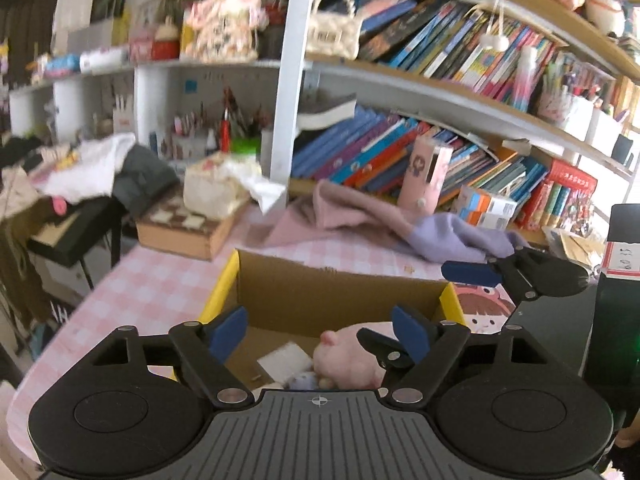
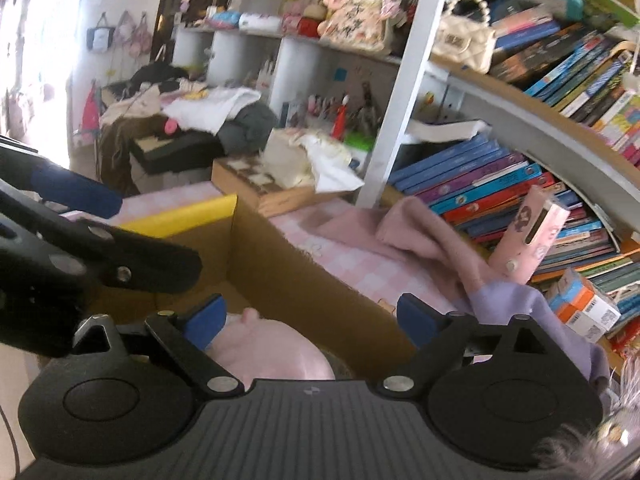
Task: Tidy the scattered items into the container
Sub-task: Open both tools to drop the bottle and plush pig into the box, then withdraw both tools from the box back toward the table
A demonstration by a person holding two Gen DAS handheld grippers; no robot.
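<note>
Both wide, empty: left gripper [image 1: 320,330], right gripper [image 2: 310,314]; soft pink-lilac knit scarf [image 2: 432,240] right of centre, probably light, floppy — pinch a bunched fold, into brown cardboard box [image 1: 332,292].

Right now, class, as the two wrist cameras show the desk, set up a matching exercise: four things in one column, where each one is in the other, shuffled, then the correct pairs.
Things:
1. pink plush toy
2. pink and purple scarf
3. tissue box
4. white quilted handbag

Places:
A. on the upper shelf beside the books
B. inside the cardboard box
C. spread on the checked tablecloth behind the box
D. on top of the wooden chessboard case

Pairs: 1-B, 2-C, 3-D, 4-A
</note>
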